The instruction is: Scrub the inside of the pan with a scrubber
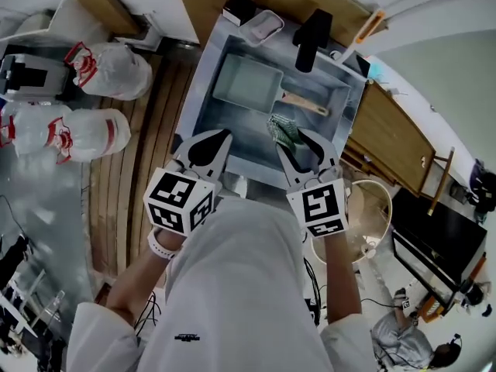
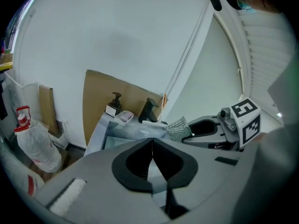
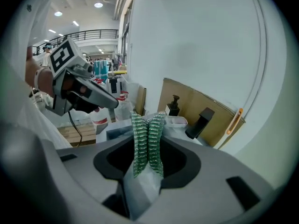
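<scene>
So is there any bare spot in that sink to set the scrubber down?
Yes: the sink floor between the pan and the near wall is bare. The back rim is crowded, with the soap bottle, soap dish and faucet lined along it.

The green mesh scrubber (image 1: pixel 284 130), folded upright, sits pinched in the right tool (image 1: pixel 293 139), while the rectangular wooden-handled pan (image 1: pixel 246 82) lies flat ahead of it.

A white wall (image 2: pixel 117 31) rises behind a brown cardboard sheet (image 3: pixel 196 104). Wooden slats (image 1: pixel 147 153) cover the floor at left; a wooden cabinet (image 1: pixel 391 134) stands at right. Ceiling lights (image 3: pixel 98 5) glow in a hall beyond.
</scene>
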Demonstrator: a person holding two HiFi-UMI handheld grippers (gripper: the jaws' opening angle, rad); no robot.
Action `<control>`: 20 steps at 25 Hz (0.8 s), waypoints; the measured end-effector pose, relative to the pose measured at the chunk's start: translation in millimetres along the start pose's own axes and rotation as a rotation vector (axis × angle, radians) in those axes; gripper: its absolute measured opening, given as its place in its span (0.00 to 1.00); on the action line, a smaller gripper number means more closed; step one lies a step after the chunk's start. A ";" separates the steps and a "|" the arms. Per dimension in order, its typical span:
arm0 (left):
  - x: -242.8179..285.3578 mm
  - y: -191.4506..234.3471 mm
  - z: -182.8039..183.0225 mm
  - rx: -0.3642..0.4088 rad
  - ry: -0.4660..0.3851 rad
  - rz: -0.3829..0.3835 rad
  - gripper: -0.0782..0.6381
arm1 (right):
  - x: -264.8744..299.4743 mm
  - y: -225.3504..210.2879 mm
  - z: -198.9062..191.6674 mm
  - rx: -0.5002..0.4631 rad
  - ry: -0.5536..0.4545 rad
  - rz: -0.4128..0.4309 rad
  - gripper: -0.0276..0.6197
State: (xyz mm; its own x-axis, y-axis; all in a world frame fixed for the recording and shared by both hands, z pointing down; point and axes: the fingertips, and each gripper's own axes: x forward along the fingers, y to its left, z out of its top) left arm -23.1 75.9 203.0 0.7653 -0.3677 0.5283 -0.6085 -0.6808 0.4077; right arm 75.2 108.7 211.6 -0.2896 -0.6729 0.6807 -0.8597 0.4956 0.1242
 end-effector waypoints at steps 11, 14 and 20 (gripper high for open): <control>47.4 32.0 -12.1 -0.048 0.047 0.014 0.12 | 86.2 -29.9 -24.1 -0.215 0.092 -0.015 0.27; 62.6 43.0 -20.1 -0.059 0.054 0.028 0.12 | 112.9 -35.8 -38.9 -0.272 0.127 -0.007 0.27; 91.9 59.7 -32.9 -0.102 0.056 0.029 0.12 | 157.5 -51.4 -63.9 -0.322 0.176 -0.006 0.27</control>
State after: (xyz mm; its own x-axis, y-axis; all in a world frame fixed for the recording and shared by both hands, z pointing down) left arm 4.0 22.4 300.3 0.7358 -0.3482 0.5808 -0.6506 -0.6015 0.4636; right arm 100.7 12.3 358.6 -0.1844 -0.5854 0.7895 -0.6764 0.6583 0.3302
